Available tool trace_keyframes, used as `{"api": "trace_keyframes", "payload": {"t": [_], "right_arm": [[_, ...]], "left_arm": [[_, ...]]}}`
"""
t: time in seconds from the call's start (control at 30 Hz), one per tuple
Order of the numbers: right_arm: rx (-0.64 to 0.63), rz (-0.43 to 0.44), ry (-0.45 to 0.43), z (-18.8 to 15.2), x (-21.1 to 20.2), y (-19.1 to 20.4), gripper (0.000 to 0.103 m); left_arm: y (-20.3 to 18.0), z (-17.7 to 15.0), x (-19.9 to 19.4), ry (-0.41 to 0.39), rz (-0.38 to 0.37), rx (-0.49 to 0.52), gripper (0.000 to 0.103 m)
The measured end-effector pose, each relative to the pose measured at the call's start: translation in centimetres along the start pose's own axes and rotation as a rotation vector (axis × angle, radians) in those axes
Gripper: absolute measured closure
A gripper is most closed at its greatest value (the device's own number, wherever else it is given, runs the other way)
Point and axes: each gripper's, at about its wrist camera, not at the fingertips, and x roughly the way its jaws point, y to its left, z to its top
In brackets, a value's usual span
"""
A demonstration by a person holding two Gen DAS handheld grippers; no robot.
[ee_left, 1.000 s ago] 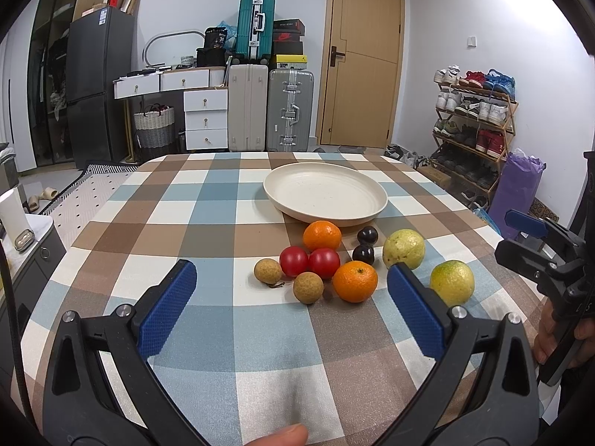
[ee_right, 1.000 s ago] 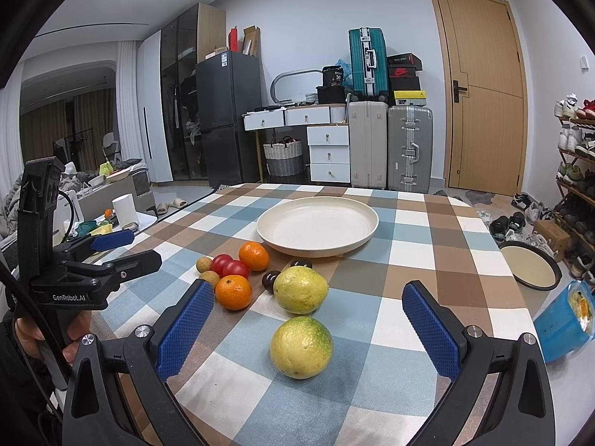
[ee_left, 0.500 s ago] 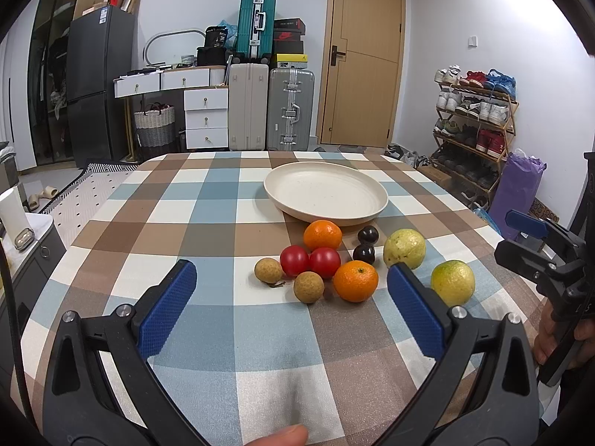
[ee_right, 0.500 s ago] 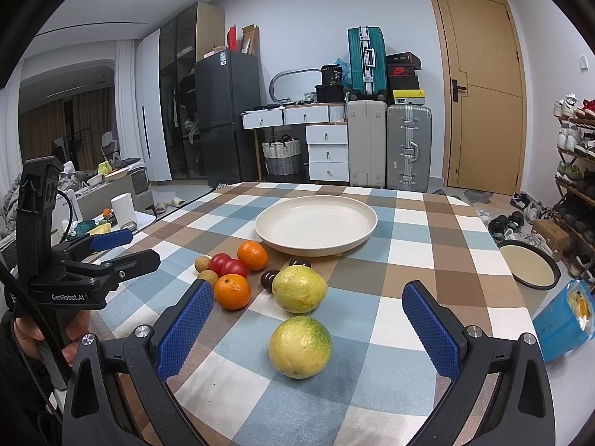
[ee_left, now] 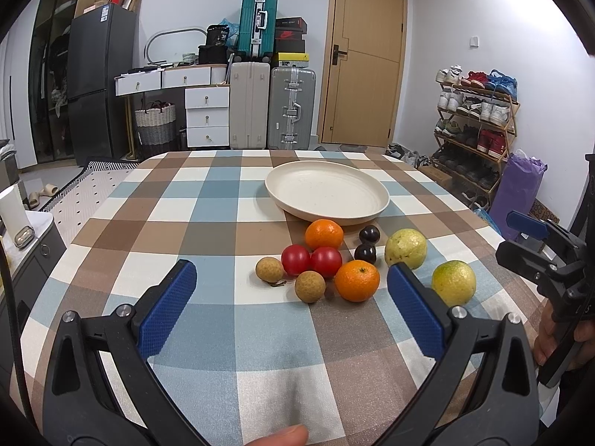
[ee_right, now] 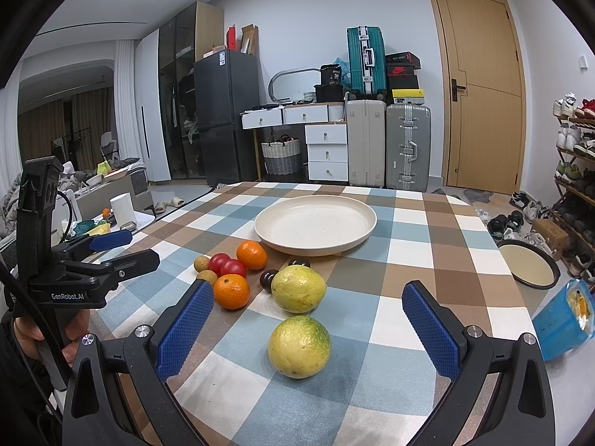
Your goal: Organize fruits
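An empty cream plate sits mid-table on the checked cloth. In front of it lie two oranges, two red tomatoes, two brown longans, two dark plums and two yellow-green citrus fruits. My left gripper is open and empty, just short of the longans. My right gripper is open and empty, with the nearer citrus between its fingers' line, untouched. Each gripper shows in the other's view: the right one and the left one.
The checked table ends close on the right. Beyond it stand a shoe rack, a purple bag, a round basin and a blue packet on the floor. Suitcases, drawers and a fridge line the far wall.
Both grippers have crept slightly forward toward the fruit; the nearer citrus sits a little closer between the right fingers. Nothing was grasped or moved.
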Motion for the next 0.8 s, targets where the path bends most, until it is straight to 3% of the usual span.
{"api": "trace_keyframes", "payload": {"t": [0.8], "right_arm": [[0.000, -0.008, 0.006, -0.11, -0.15, -0.08, 0.000]], "left_arm": [[0.00, -0.01, -0.01, 0.006, 0.004, -0.003, 0.001]]}}
